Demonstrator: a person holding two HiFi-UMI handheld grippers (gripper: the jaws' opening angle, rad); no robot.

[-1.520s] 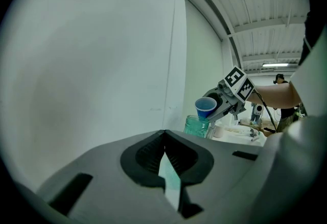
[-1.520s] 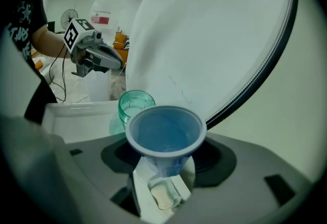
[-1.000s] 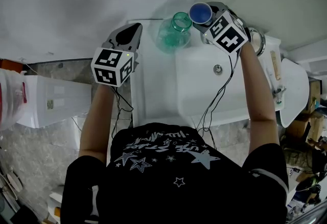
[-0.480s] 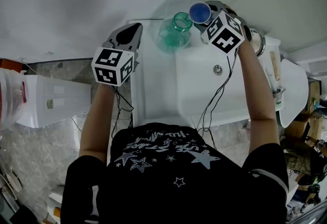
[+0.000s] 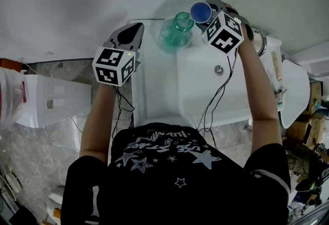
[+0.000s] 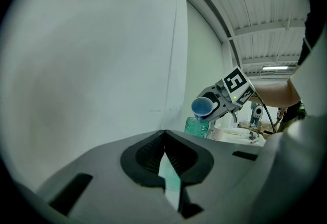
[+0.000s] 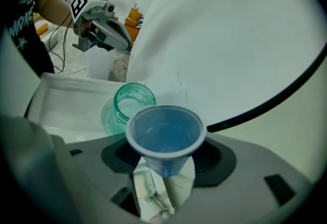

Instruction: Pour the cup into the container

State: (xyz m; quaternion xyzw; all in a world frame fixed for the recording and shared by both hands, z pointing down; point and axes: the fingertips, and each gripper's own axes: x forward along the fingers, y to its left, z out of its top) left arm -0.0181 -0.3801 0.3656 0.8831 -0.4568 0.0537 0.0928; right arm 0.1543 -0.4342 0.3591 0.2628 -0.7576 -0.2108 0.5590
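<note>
A small blue cup [image 5: 201, 12] [image 7: 166, 136] with blue liquid in it is clamped in my right gripper [image 5: 208, 14] [image 7: 164, 169], which is shut on its lower part. The cup leans toward the open mouth of a green glass jar [image 5: 176, 33] [image 7: 134, 100] standing on the white counter [image 5: 154, 90] by the wall. In the left gripper view the cup [image 6: 203, 107] hangs tilted just above the jar [image 6: 196, 127]. My left gripper [image 5: 134, 29] [image 6: 164, 133] hovers left of the jar, shut and holding nothing.
A white sink basin [image 5: 205, 100] with a metal drain [image 5: 219, 69] lies right of the jar, with a metal fitting [image 5: 260, 40] at its far corner. The white wall rises right behind the jar. White plastic bins [image 5: 51, 100] stand lower left, off the counter.
The right gripper has turned slightly, tipping the cup a little more toward the jar's mouth. The left gripper has stayed where it was.
</note>
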